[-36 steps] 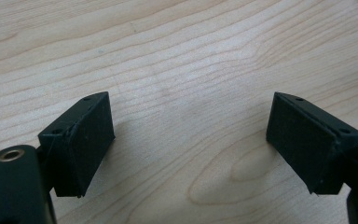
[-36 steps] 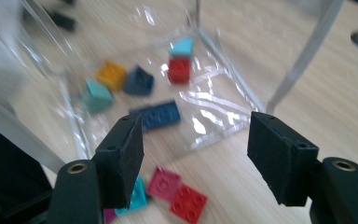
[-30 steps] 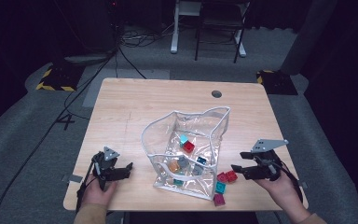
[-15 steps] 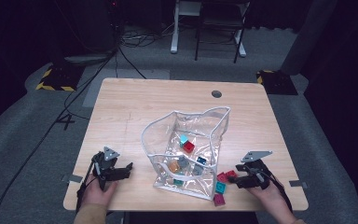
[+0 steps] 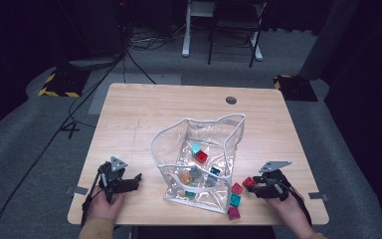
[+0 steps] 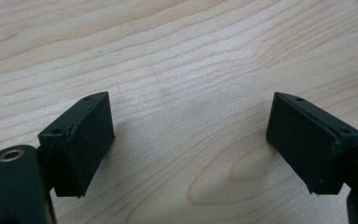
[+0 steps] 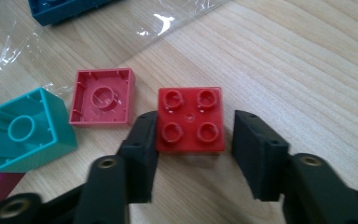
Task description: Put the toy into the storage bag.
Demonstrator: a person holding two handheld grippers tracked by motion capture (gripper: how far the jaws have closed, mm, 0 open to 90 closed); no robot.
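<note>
Pale wood surface (image 5: pixel 144 119) amid grey carpet, dark room.
Right gripper (image 7: pixel 193 140) fingers, just closing, flank the red brick (image 7: pixel 191 120) at five o'clock, gap at one side; left gripper (image 6: pixel 191 140) fingers gape empty.

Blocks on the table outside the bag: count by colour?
red block: 1
pink block: 1
teal block: 1
magenta block: 1
Total: 4
</note>
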